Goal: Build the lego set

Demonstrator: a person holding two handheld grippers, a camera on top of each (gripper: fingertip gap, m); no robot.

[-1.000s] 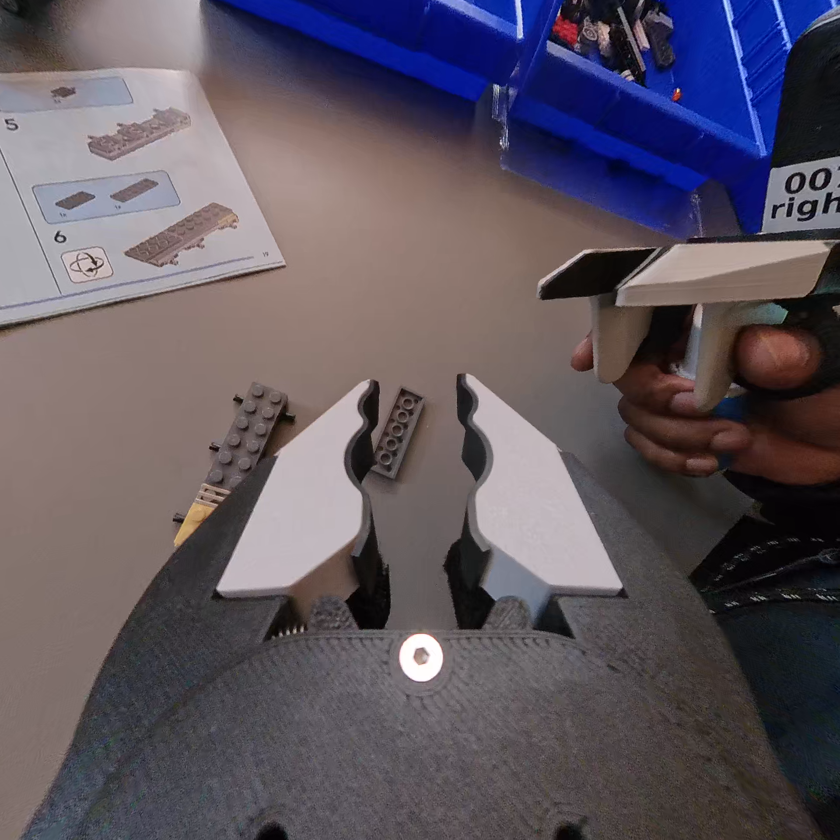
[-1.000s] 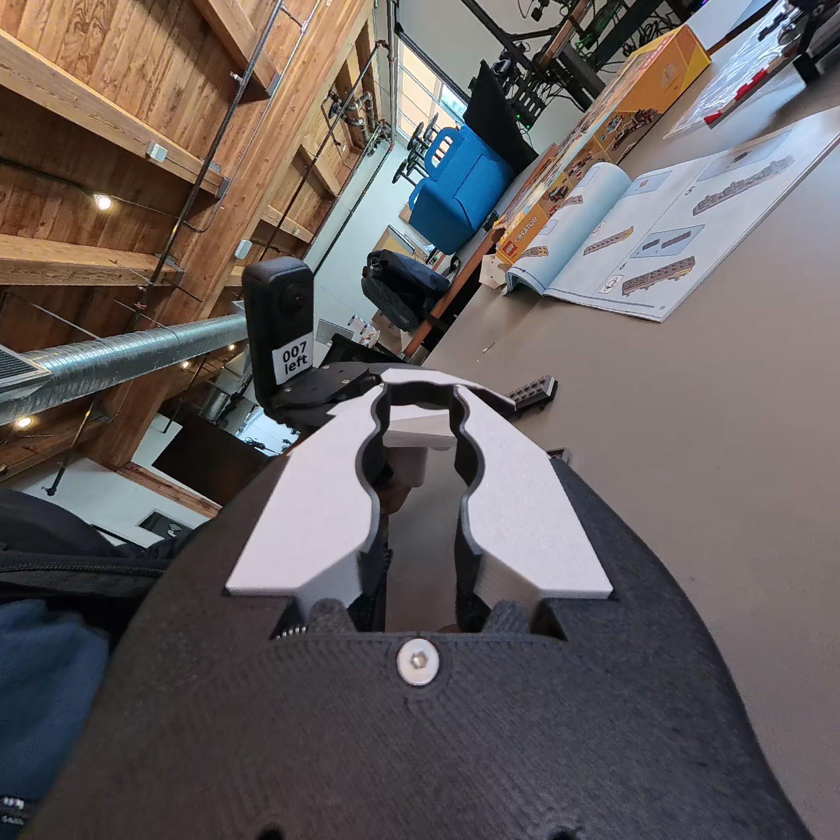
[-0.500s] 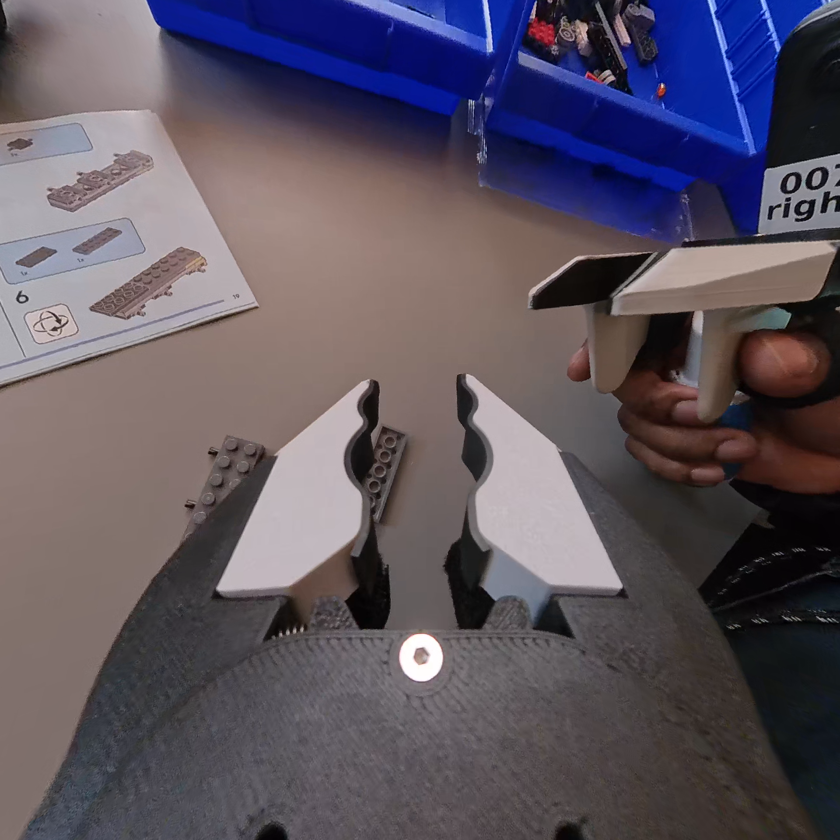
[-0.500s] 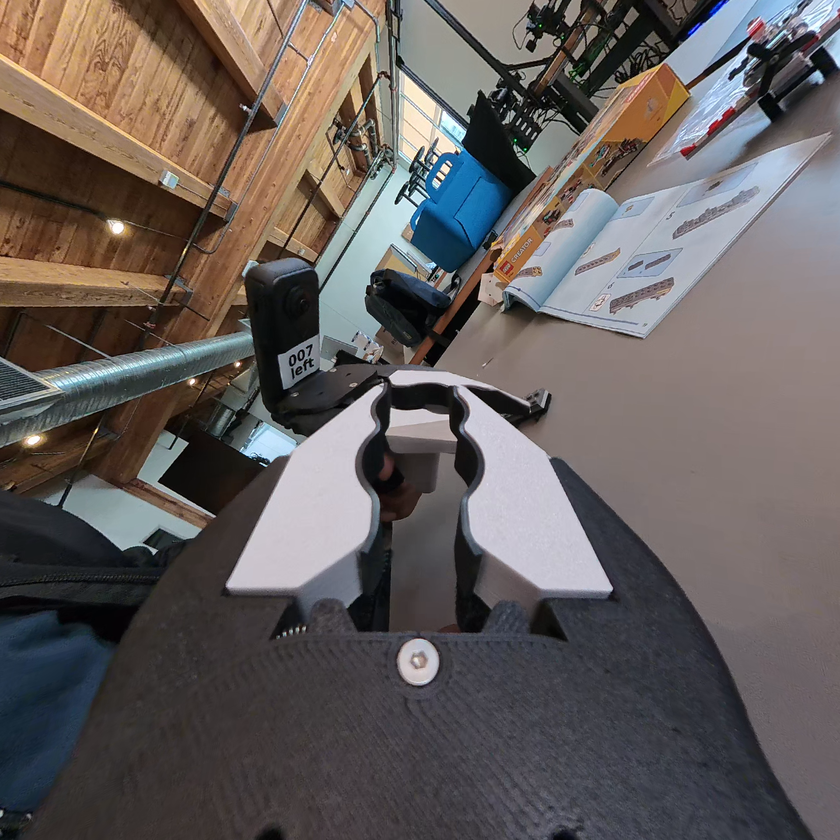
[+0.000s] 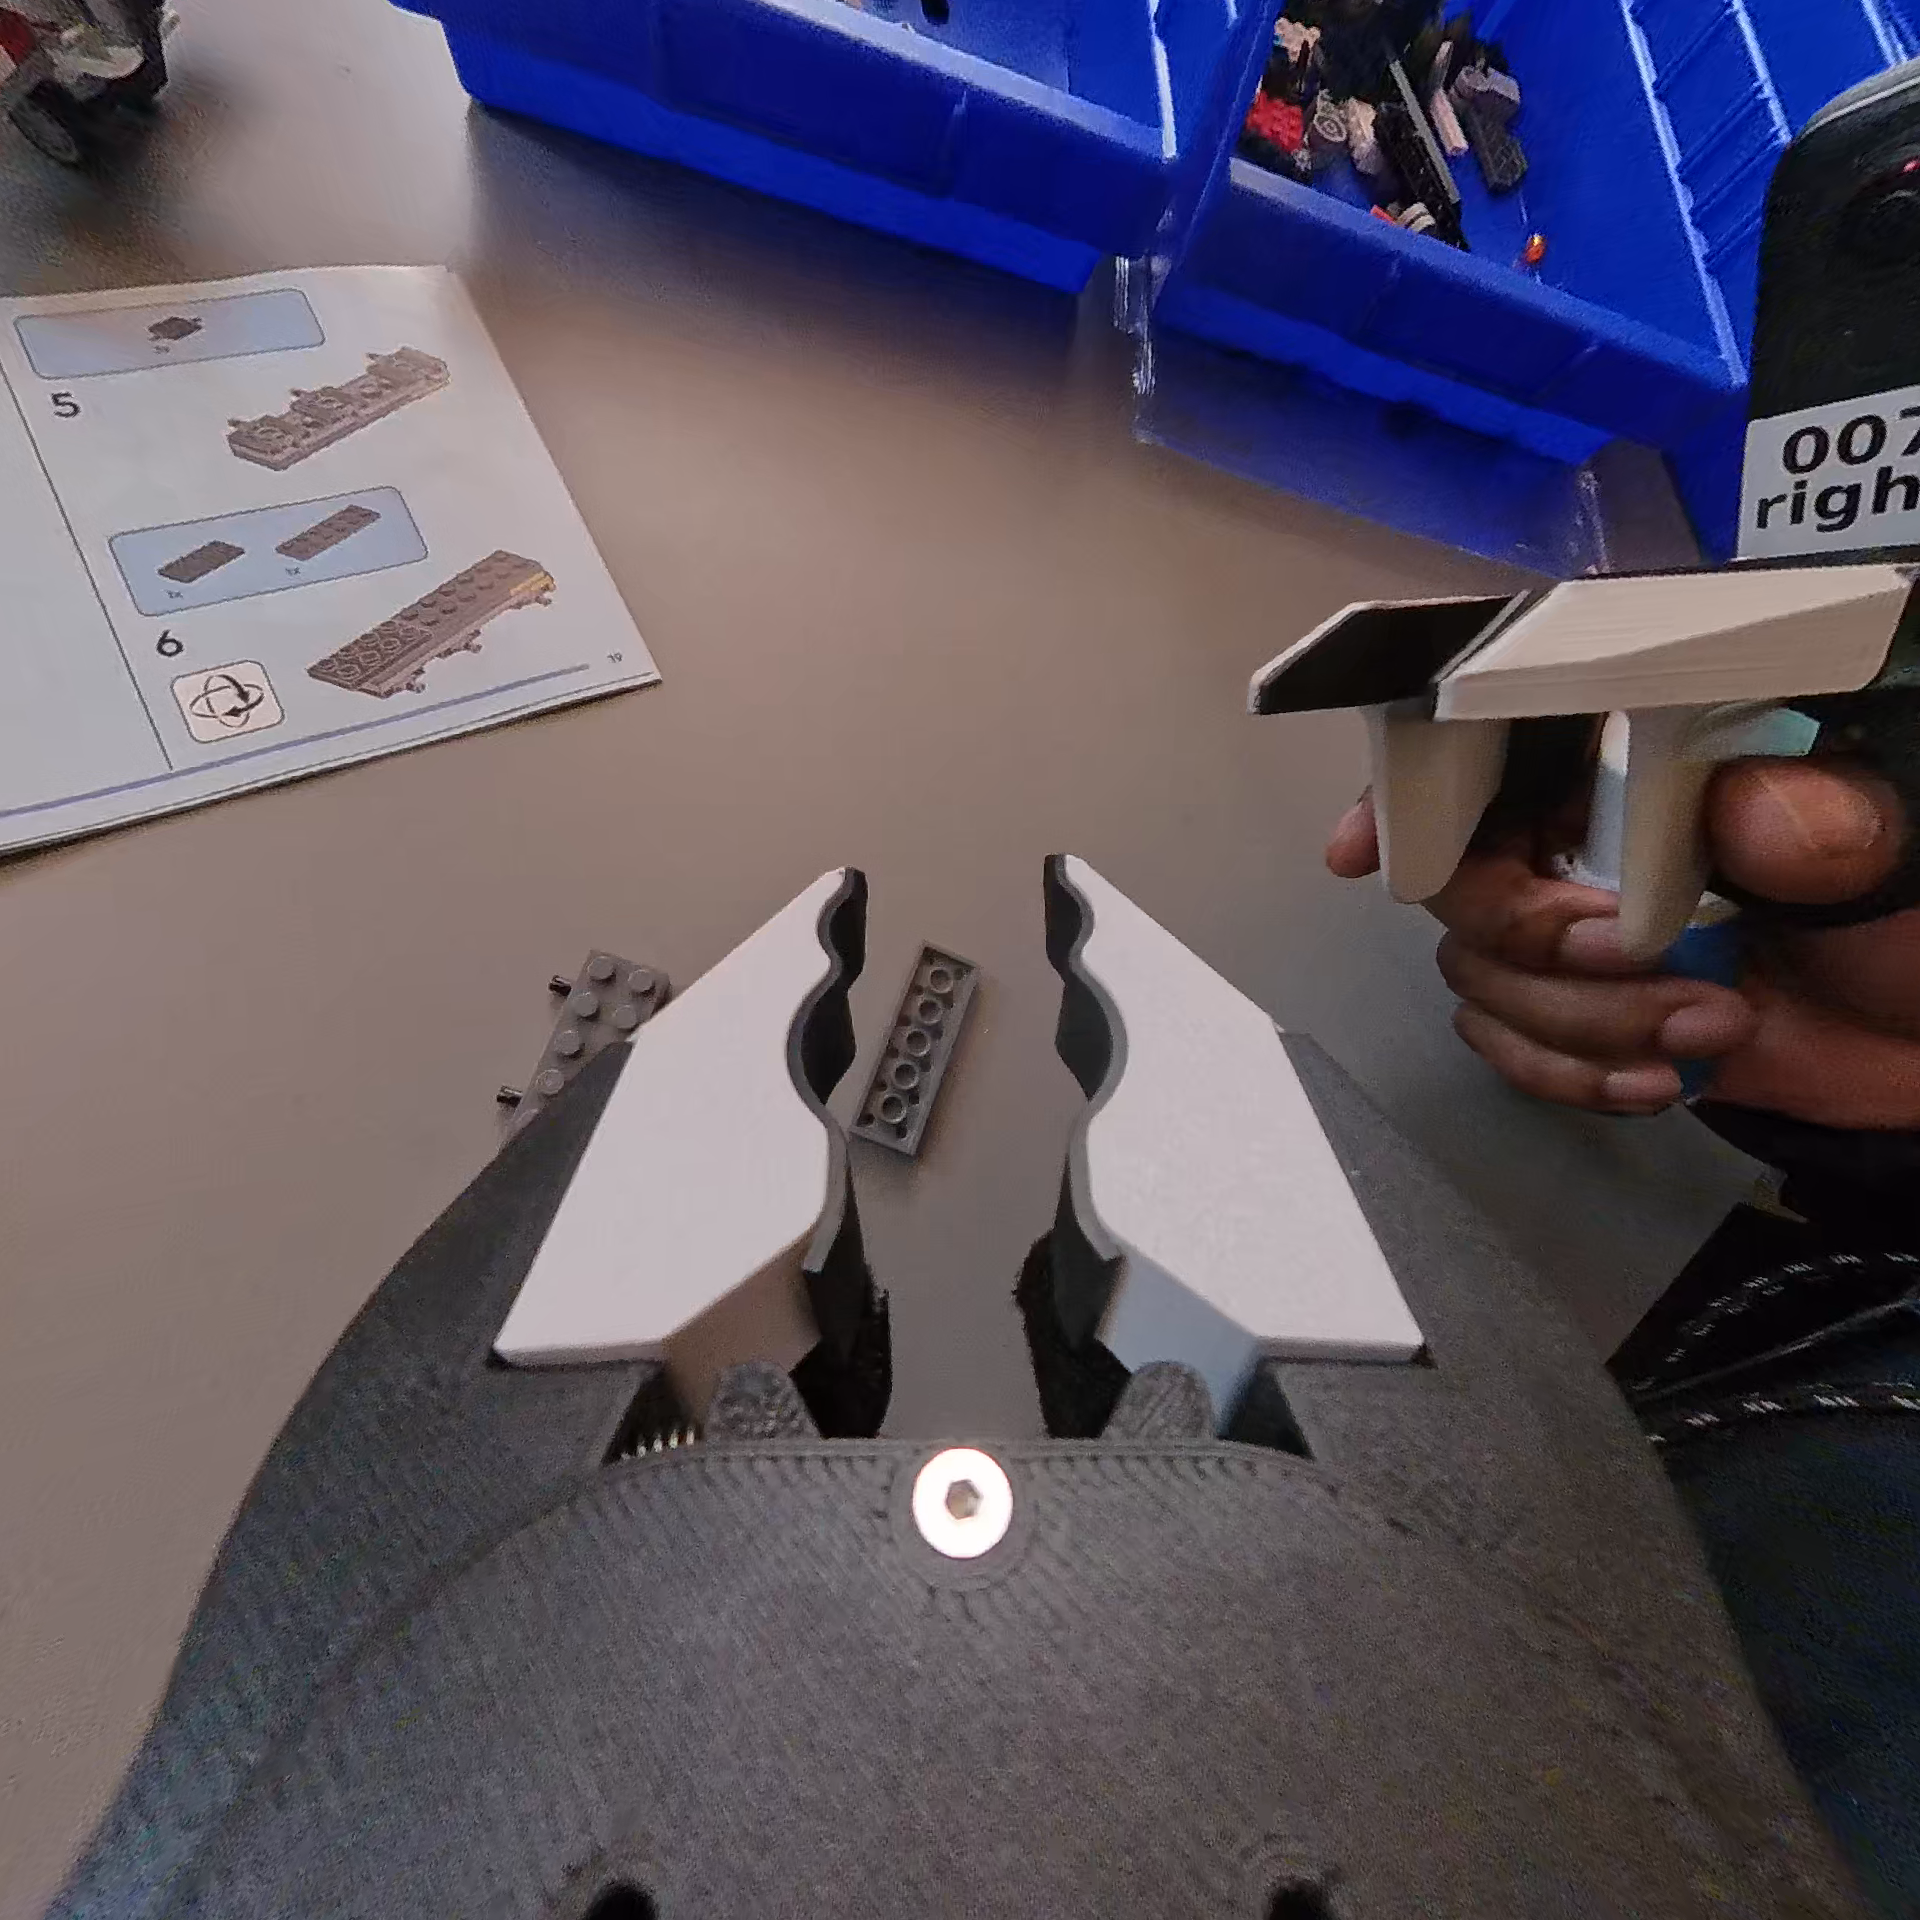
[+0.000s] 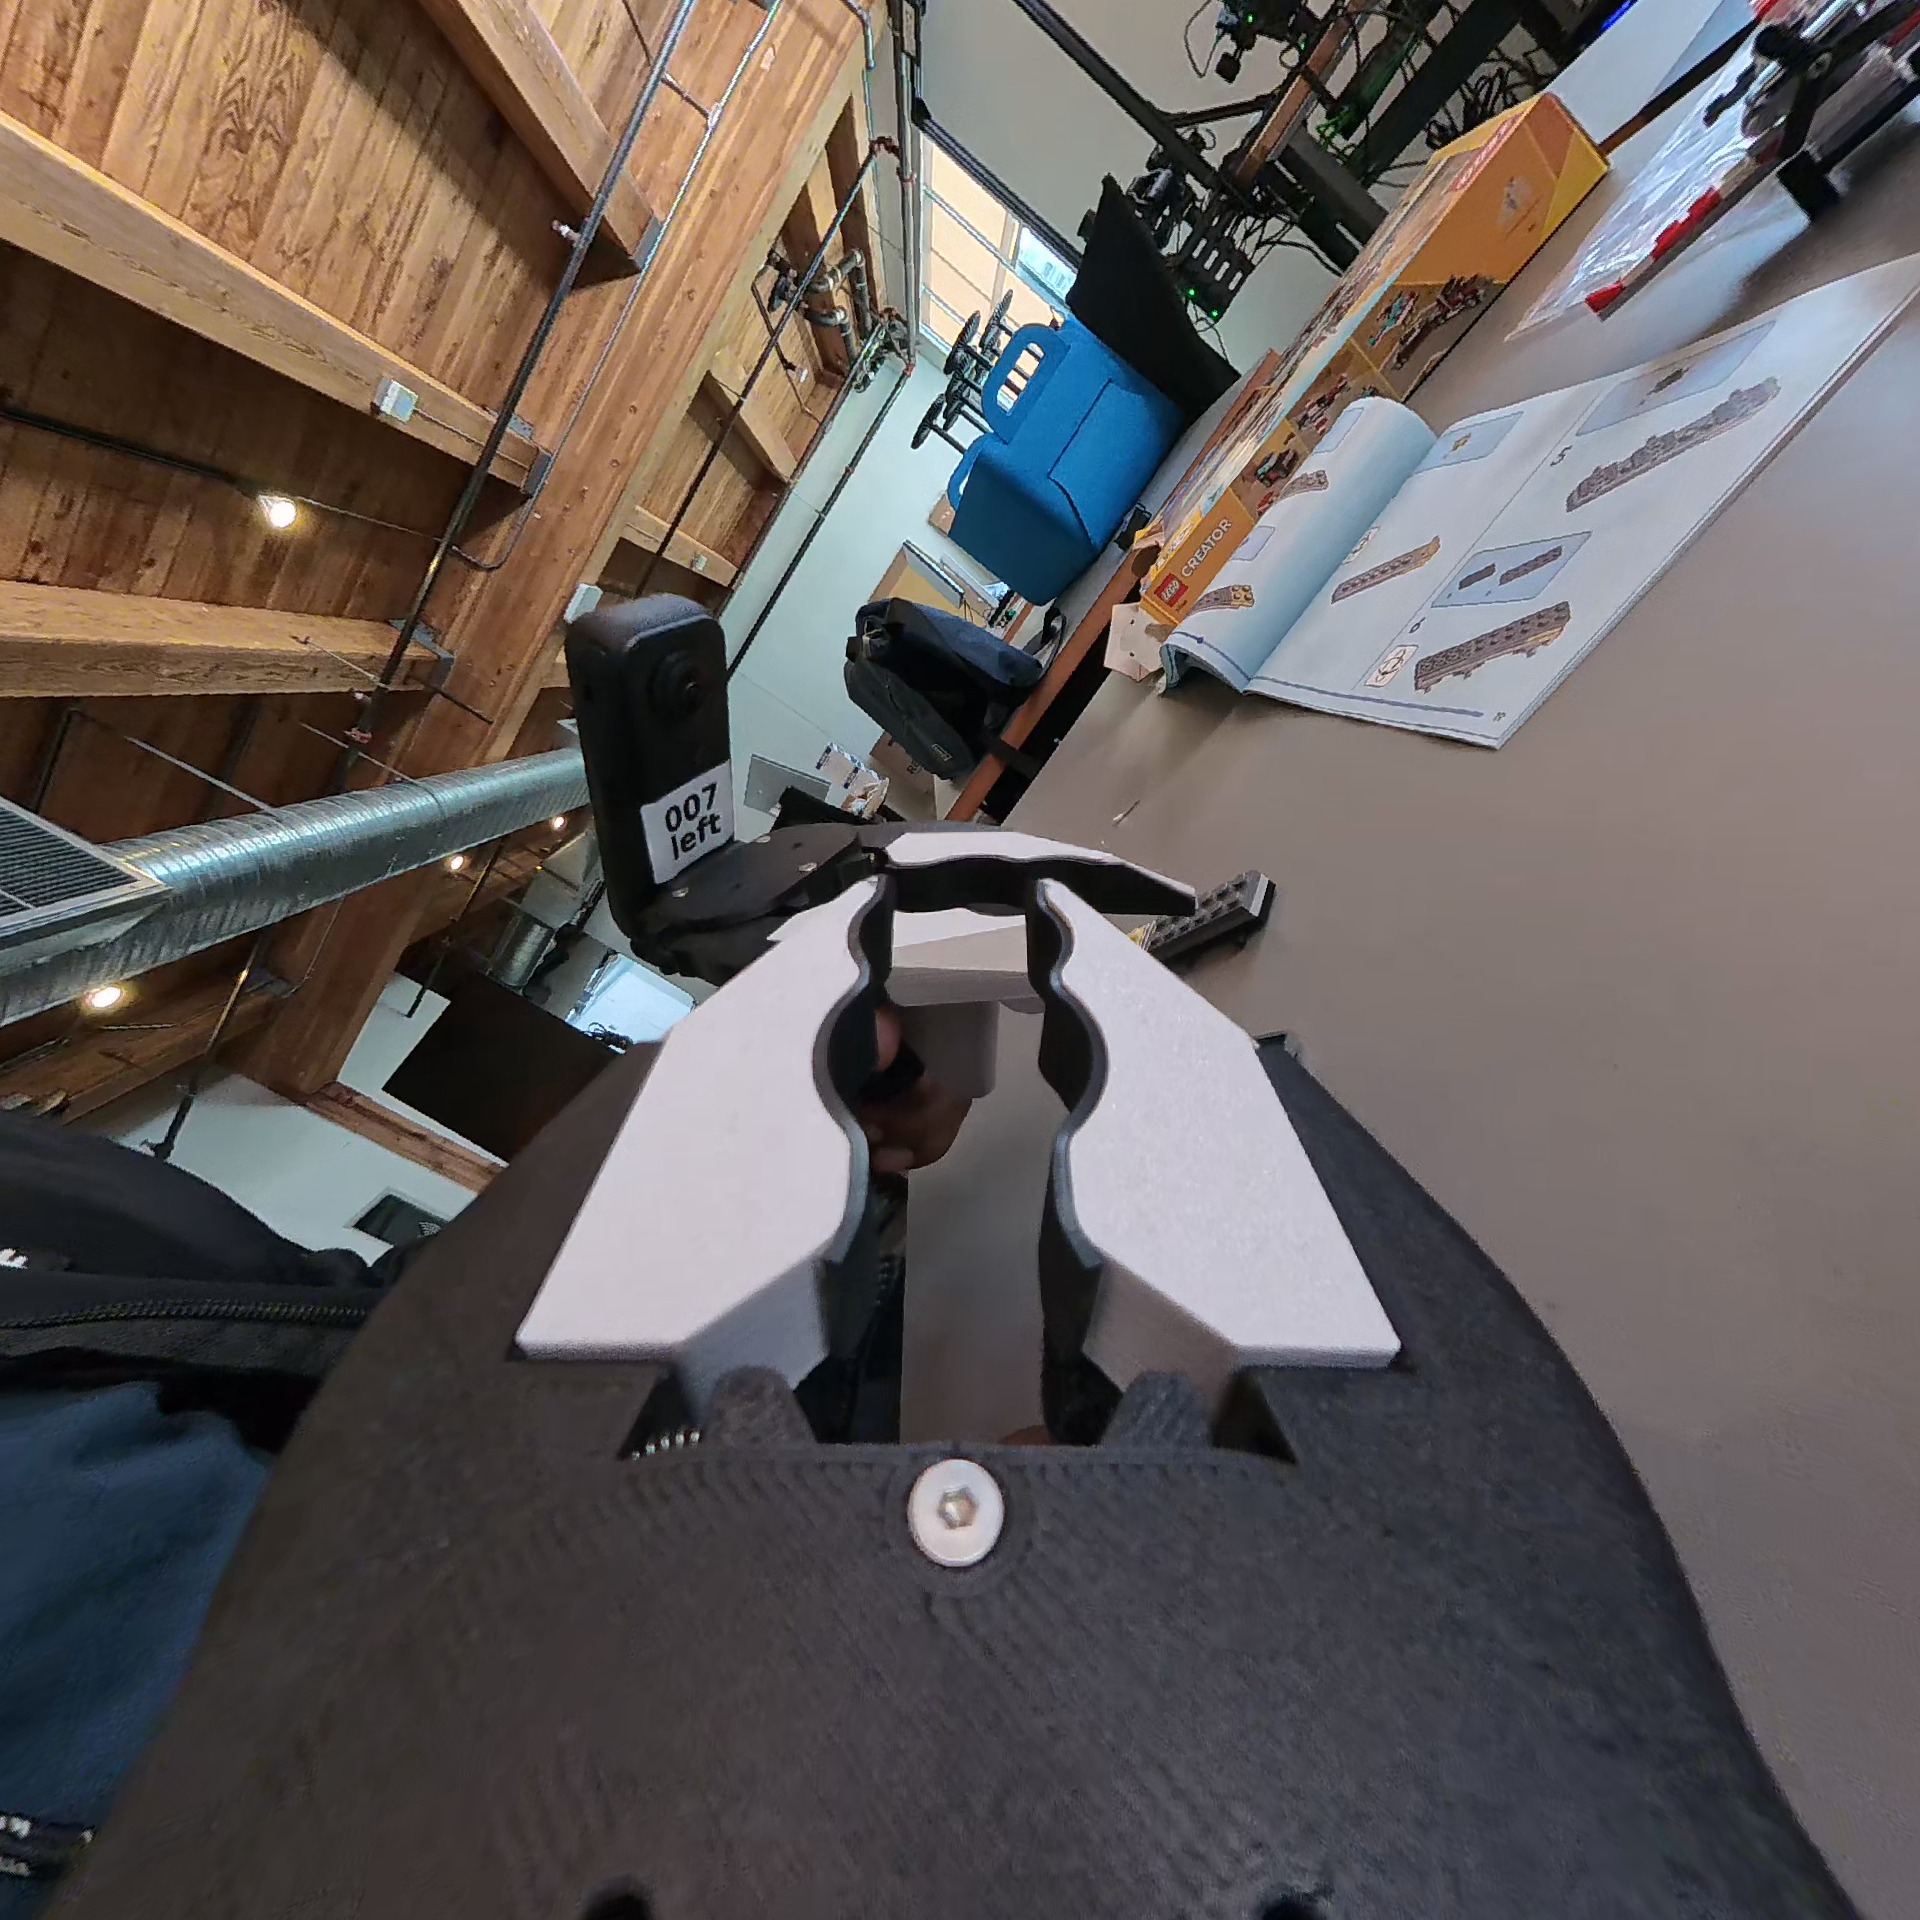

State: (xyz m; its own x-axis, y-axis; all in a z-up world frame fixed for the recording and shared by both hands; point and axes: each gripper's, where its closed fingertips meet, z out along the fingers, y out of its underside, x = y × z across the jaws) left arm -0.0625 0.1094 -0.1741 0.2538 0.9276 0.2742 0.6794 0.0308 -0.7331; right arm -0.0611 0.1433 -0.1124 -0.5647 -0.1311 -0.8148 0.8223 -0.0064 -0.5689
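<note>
Fingers of your left gripper (image 5: 951, 883) stand spread and hold nothing; a small dark grey plate (image 5: 915, 1049) lies underside-up on the table (image 5: 935, 623) between them, touching neither. A longer grey studded assembly (image 5: 597, 1023) lies at ten o'clock, partly hidden by the left finger. Your right gripper (image 6: 956, 899) is held sideways, fingers parted and holding nothing. An instruction booklet (image 5: 260, 520) lies at eleven o'clock, blue bins (image 5: 1351, 312) at one.

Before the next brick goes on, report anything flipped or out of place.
The small grey plate between the open left gripper fingers lies underside up, its hollow tubes showing. The studded grey assembly beside it lies right way up.
</note>
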